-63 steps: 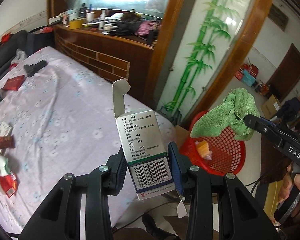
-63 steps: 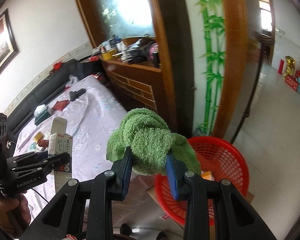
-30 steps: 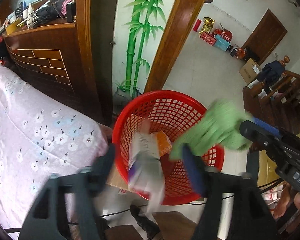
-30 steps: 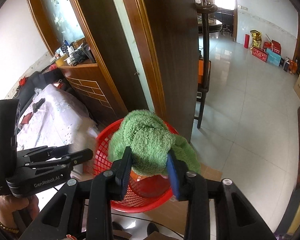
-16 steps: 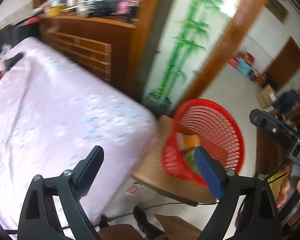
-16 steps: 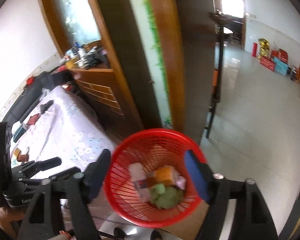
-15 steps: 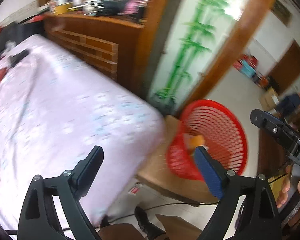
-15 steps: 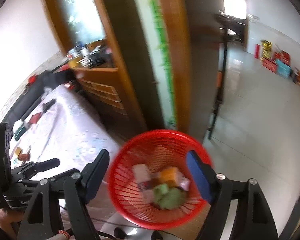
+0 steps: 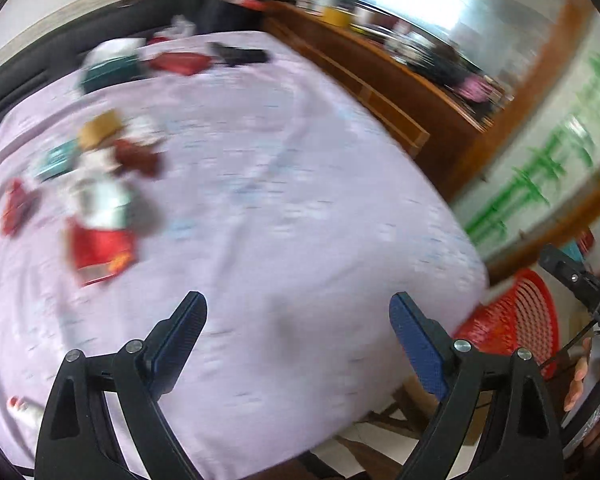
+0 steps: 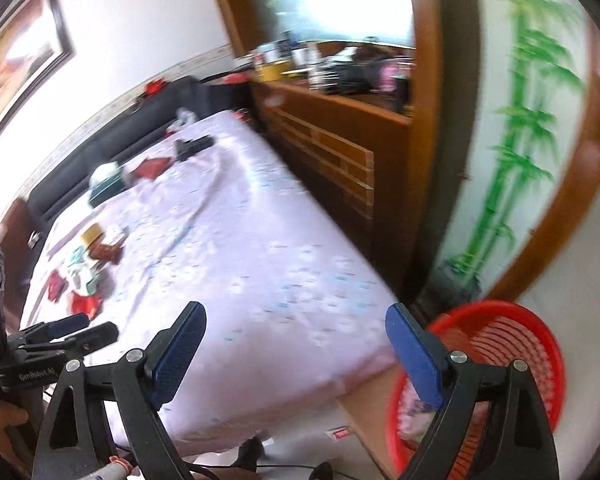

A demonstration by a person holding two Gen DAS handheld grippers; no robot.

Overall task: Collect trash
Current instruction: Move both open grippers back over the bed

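Both grippers are open and empty. My left gripper (image 9: 296, 332) hangs over the near edge of the lilac bed (image 9: 280, 208). My right gripper (image 10: 294, 344) is over the bed's corner, with the red mesh basket (image 10: 500, 352) just to its right; the basket also shows in the left wrist view (image 9: 516, 320). Loose trash lies on the bed's left side: a red and white wrapper (image 9: 100, 240), a small red packet (image 9: 16, 208), a brown packet (image 9: 138, 158), a yellow box (image 9: 98, 130). The same pile shows in the right wrist view (image 10: 88, 276). Both views are motion-blurred.
A teal box (image 9: 108, 72), a red pouch (image 9: 180, 62) and a black object (image 9: 240, 54) lie near the dark headboard (image 9: 28, 68). A wooden cabinet (image 10: 332, 136) runs along the bed's far side. A cardboard piece (image 10: 372, 412) lies under the basket.
The white box and the green cloth went into the basket and both grippers opened. Both grippers have since swung left, from the basket back toward the bed.
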